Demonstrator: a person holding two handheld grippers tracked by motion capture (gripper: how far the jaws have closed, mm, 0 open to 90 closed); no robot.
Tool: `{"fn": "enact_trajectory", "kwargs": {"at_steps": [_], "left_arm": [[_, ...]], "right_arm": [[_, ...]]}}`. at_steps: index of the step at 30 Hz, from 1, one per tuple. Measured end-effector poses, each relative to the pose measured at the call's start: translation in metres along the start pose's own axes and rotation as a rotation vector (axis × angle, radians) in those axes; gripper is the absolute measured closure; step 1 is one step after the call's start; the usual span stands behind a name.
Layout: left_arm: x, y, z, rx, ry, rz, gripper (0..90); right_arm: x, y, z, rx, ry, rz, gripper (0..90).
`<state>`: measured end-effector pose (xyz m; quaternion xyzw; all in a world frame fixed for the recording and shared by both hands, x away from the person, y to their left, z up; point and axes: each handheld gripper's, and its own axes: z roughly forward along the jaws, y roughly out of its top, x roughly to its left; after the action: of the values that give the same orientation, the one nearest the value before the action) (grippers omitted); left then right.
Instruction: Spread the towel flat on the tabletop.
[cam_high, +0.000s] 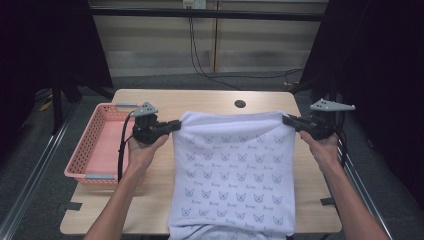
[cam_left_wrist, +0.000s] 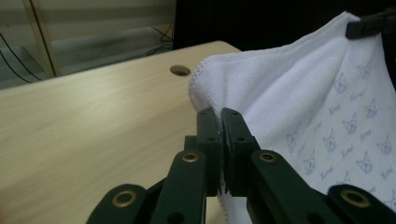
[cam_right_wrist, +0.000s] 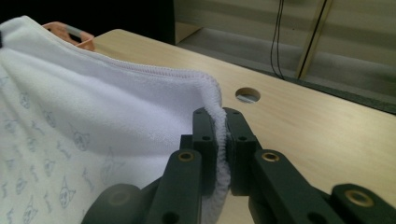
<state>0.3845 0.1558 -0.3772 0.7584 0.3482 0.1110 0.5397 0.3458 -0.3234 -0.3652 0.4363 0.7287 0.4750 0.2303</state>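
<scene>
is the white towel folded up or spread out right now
Spread out: the white towel hangs flat between the left gripper and right gripper, each clamping a top corner.

Bare forearms, no sleeves. Black two-jaw left gripper (cam_high: 176, 125) and right gripper (cam_high: 287, 119), each topped by grey three-cornered plate; brass-coloured rivets along jaw links; black cable trailing from left gripper.

White towel (cam_high: 232, 170) printed with rows of small grey-blue cat faces and script words. Stretched flat and wide by its two far corners, top edge taut and raised off the table, hem stitched along that edge. Hangs down toward the near side, lower part resting on the tabletop and draping over the near edge. Far left corner pinched at the hem (cam_left_wrist: 219, 116); far right corner likewise, fabric bunched there (cam_right_wrist: 217, 116).
</scene>
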Motion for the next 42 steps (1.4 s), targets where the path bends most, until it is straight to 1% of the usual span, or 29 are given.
{"fn": "enact_trajectory", "kwargs": {"at_steps": [3,4,5,6,8,9,10,12,13,14,17,18,19,21,22,24,26,27,28,30,32,33,34,36,38,39,40,41,42], "left_arm": [[0.009,0.013,0.006,-0.010,0.034,-0.003,87.3],[0.014,0.018,0.009,-0.004,0.054,0.009,87.3],[0.019,0.021,0.013,-0.002,0.064,0.004,87.2],[0.023,0.023,0.018,-0.004,0.070,-0.017,87.2],[0.032,0.023,0.030,0.035,0.080,-0.025,86.8],[0.035,0.019,0.035,0.043,0.097,-0.027,85.9],[0.039,0.015,0.039,0.048,0.102,-0.043,81.7],[0.045,0.005,0.046,0.068,0.118,-0.074,64.8],[0.046,0.000,0.047,0.075,0.110,-0.080,63.9],[0.045,-0.004,0.048,0.084,0.111,-0.081,61.7],[0.039,-0.013,0.047,0.102,0.113,-0.063,57.1],[0.037,-0.016,0.045,0.107,0.092,-0.066,56.5],[0.033,-0.019,0.044,0.111,0.086,-0.062,56.6],[0.024,-0.026,0.041,0.128,0.074,-0.047,56.7],[0.017,-0.030,0.039,0.137,0.053,-0.038,57.4],[0.003,-0.038,0.035,0.162,0.041,-0.007,60.1],[-0.009,-0.052,0.030,0.188,-0.006,0.013,62.9],[-0.016,-0.060,0.028,0.214,-0.014,0.021,64.6],[-0.021,-0.068,0.027,0.229,-0.037,0.025,65.4],[-0.029,-0.086,0.023,0.275,-0.071,0.015,67.1],[-0.037,-0.105,0.024,0.331,-0.094,0.034,68.6],[-0.039,-0.114,0.024,0.354,-0.090,0.050,68.3],[-0.040,-0.121,0.026,0.389,-0.096,0.057,67.9],[-0.040,-0.128,0.030,0.434,-0.090,0.084,67.0],[-0.039,-0.130,0.029,0.420,-0.090,0.079,67.3],[-0.040,-0.131,0.028,0.409,-0.085,0.078,68.1],[-0.041,-0.133,0.027,0.404,-0.086,0.085,68.3],[-0.041,-0.133,0.026,0.409,-0.086,0.099,68.4],[-0.041,-0.133,0.025,0.408,-0.087,0.096,68.3]], "right_arm": [[-0.009,0.012,0.018,-0.003,-0.014,0.011,84.6],[-0.012,0.016,0.025,-0.002,-0.017,0.016,84.6],[-0.015,0.019,0.032,0.001,-0.022,0.015,84.6],[-0.018,0.022,0.041,0.022,-0.041,0.004,84.6],[-0.025,0.024,0.058,0.058,-0.062,0.023,83.6],[-0.026,0.023,0.066,0.081,-0.072,0.013,79.8],[-0.028,0.021,0.073,0.095,-0.089,0.027,71.8],[-0.030,0.013,0.083,0.121,-0.115,0.037,62.2],[-0.031,0.009,0.086,0.130,-0.130,0.043,56.8],[-0.032,0.004,0.087,0.137,-0.136,0.053,55.8],[-0.032,-0.010,0.079,0.134,-0.123,0.055,53.6],[-0.030,-0.014,0.076,0.136,-0.114,0.053,53.6],[-0.026,-0.019,0.071,0.140,-0.103,0.041,53.5],[-0.017,-0.029,0.060,0.140,-0.082,0.028,52.9],[-0.011,-0.034,0.054,0.134,-0.058,0.028,52.9],[0.002,-0.046,0.045,0.159,-0.032,0.002,52.4],[0.016,-0.059,0.036,0.169,0.016,-0.005,52.5],[0.023,-0.066,0.032,0.182,0.018,-0.019,52.6],[0.029,-0.073,0.028,0.186,0.036,-0.022,52.8],[0.041,-0.089,0.023,0.223,0.073,-0.027,53.0],[0.050,-0.106,0.022,0.271,0.106,-0.022,52.6],[0.053,-0.113,0.021,0.299,0.114,-0.025,52.2],[0.056,-0.120,0.021,0.315,0.115,-0.037,51.1],[0.058,-0.132,0.022,0.326,0.115,-0.026,47.7],[0.059,-0.136,0.025,0.352,0.100,-0.046,47.6],[0.060,-0.138,0.027,0.351,0.094,-0.058,47.6],[0.060,-0.139,0.028,0.364,0.083,-0.062,49.2],[0.061,-0.141,0.029,0.366,0.070,-0.080,52.9],[0.061,-0.142,0.028,0.364,0.059,-0.103,53.9]]}}
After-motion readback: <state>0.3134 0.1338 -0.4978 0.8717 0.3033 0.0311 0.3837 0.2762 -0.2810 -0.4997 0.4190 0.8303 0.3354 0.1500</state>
